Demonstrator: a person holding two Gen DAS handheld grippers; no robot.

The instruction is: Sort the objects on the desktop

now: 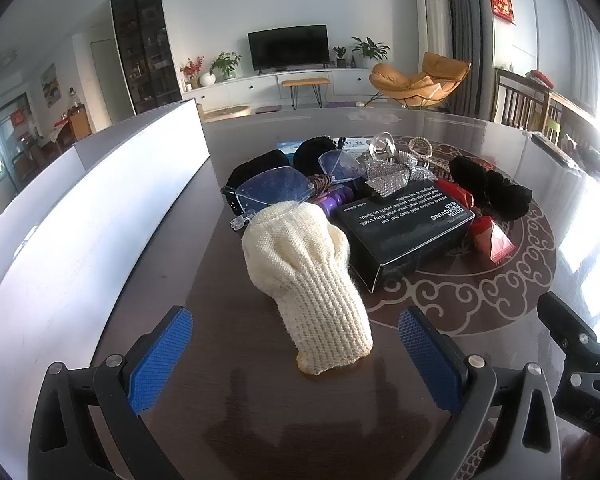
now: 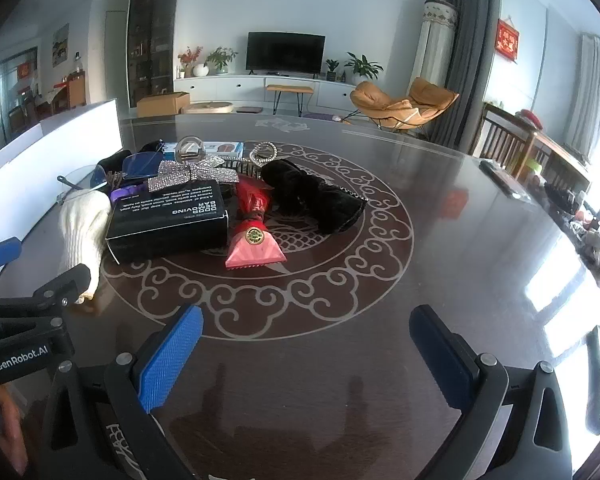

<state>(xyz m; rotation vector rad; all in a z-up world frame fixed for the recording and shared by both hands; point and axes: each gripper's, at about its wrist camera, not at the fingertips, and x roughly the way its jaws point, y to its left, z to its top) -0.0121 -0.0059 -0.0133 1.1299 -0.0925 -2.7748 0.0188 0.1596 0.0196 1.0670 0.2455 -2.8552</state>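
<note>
A heap of small objects lies on the dark round table [image 2: 440, 216]. A cream knitted glove [image 1: 308, 276] lies nearest, its cuff between the fingers of my open left gripper [image 1: 296, 364]. Behind it are a black soap box [image 1: 404, 232], clear glasses [image 1: 272, 194], a rhinestone bow [image 1: 396, 176], a red candy pack [image 1: 494, 236] and black velvet cloth [image 1: 492, 190]. In the right wrist view my right gripper [image 2: 304, 360] is open and empty over bare table, in front of the red pack [image 2: 254, 244], the box [image 2: 168, 220] and the glove [image 2: 82, 232].
A long white box wall [image 1: 92, 208] runs along the left side of the table. The right gripper's body [image 1: 580, 352] shows at the right edge of the left wrist view. A wooden chair [image 2: 512, 148] stands beyond the table's right rim.
</note>
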